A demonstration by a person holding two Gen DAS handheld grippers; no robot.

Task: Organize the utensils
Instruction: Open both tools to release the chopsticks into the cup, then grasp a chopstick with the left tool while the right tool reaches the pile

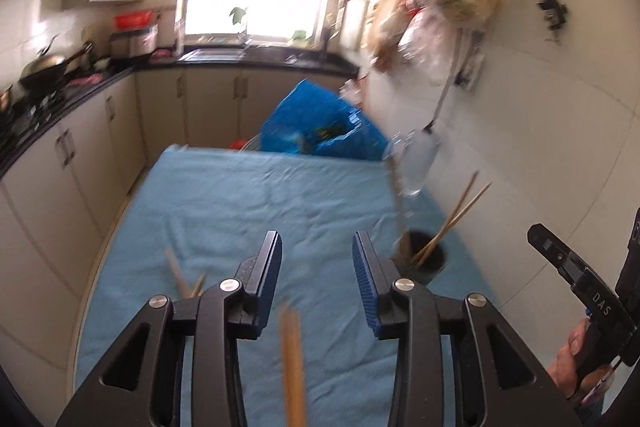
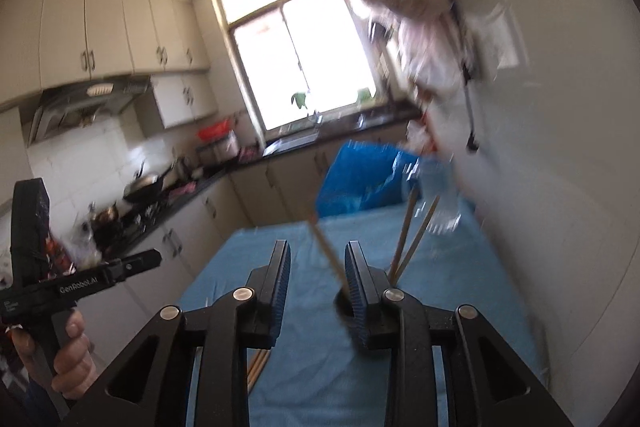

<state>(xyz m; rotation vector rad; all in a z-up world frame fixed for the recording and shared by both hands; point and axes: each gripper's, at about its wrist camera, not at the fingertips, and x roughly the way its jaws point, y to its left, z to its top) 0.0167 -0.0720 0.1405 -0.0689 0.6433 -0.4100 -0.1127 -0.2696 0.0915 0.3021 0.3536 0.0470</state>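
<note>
On the blue-clothed table [image 1: 248,195], near its wall-side edge, stands one dark round holder [image 1: 424,257]; I take it as my landmark.

Item: two wooden chopsticks [image 1: 460,215] stand in the holder, leaning toward the wall. A third long stick [image 1: 398,195] rises from it on the far side, too blurred for me to name.

Item: loose chopsticks [image 1: 182,273] lie on the cloth well to the left of the holder. Another blurred wooden pair [image 1: 292,359] shows nearer me, between the fingers of my left hand-held gripper [image 1: 316,263].

Item: my left hand-held gripper, left of the holder, fingers spread wide, gripping nothing.

Item: my right hand-held gripper [image 2: 318,267], directly over the holder, fingers apart. One chopstick [image 2: 326,247] slants up between them out of the holder; I cannot tell whether it touches either pad.

Item: clear plastic bottle [image 1: 416,163] on the table beyond the holder, close to the wall.

Item: blue bag [image 1: 320,125] past the table's far end.
</note>
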